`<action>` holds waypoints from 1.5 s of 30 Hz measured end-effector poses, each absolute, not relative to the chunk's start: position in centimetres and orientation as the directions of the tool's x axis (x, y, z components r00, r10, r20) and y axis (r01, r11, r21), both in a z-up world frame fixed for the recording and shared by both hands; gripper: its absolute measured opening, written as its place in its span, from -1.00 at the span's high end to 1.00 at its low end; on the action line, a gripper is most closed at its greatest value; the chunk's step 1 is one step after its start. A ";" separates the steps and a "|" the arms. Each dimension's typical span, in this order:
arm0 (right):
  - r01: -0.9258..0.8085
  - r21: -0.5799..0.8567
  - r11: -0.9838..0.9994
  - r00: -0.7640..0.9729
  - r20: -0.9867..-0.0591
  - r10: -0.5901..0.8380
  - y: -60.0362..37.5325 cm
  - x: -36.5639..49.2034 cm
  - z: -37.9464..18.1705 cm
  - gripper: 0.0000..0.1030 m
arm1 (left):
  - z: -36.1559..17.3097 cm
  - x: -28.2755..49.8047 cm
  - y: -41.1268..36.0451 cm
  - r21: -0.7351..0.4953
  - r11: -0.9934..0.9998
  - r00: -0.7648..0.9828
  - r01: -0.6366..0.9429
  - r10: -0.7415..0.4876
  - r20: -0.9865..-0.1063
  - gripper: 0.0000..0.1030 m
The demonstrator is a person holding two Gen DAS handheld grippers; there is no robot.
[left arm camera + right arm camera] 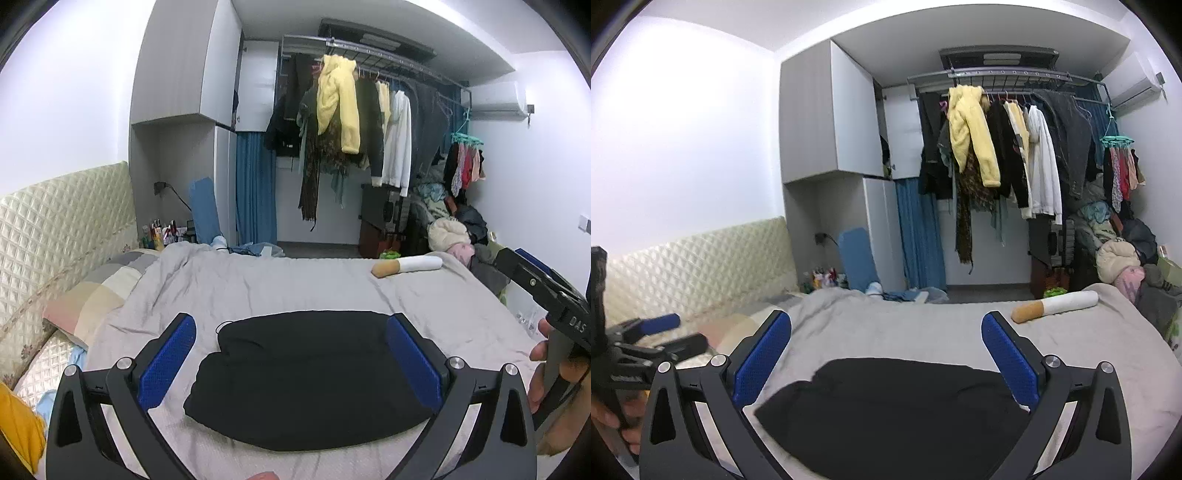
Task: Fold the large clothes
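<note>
A black garment (306,380) lies folded into a compact bundle on the grey bedsheet (295,284). My left gripper (291,332) hovers just above its near side, open, blue pads wide apart with nothing between them. In the right wrist view the same black garment (894,410) sits below my right gripper (886,332), which is also open and holds nothing. The right gripper's body (543,291) shows at the right edge of the left wrist view, held by a hand (543,373). The left gripper (661,332) appears at the left edge of the right wrist view.
A cigarette-shaped pillow (406,266) lies at the bed's far right. A quilted headboard (55,229) and pillows (96,291) are on the left. Beyond the bed hang clothes on a rack (369,122); a heap of clothes (454,229) fills the right corner.
</note>
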State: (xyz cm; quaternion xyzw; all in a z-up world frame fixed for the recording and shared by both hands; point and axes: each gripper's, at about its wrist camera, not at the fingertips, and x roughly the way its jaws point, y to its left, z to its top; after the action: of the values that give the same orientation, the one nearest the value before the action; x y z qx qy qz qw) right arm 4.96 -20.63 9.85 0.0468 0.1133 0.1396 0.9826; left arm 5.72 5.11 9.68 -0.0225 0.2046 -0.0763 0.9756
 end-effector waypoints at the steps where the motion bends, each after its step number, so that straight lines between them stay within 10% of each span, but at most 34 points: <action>1: -0.273 0.126 0.954 0.934 -0.203 0.294 -20.5 4.3 10.0 -1.00 | 9.7 5.1 5.1 -0.074 0.988 0.908 0.137 -0.155 -0.389 -1.00; 45: -0.089 0.138 0.986 0.868 -0.476 0.145 -21.8 -2.1 -3.4 -1.00 | -2.8 4.1 5.4 -0.091 0.992 0.792 0.086 -0.124 -0.598 -1.00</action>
State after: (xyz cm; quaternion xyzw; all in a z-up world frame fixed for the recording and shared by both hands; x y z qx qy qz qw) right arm -2.06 -21.79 -3.39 0.0559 0.2501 0.0605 0.9647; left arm 4.11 5.37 -2.81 -0.0296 0.3180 -0.0555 0.9460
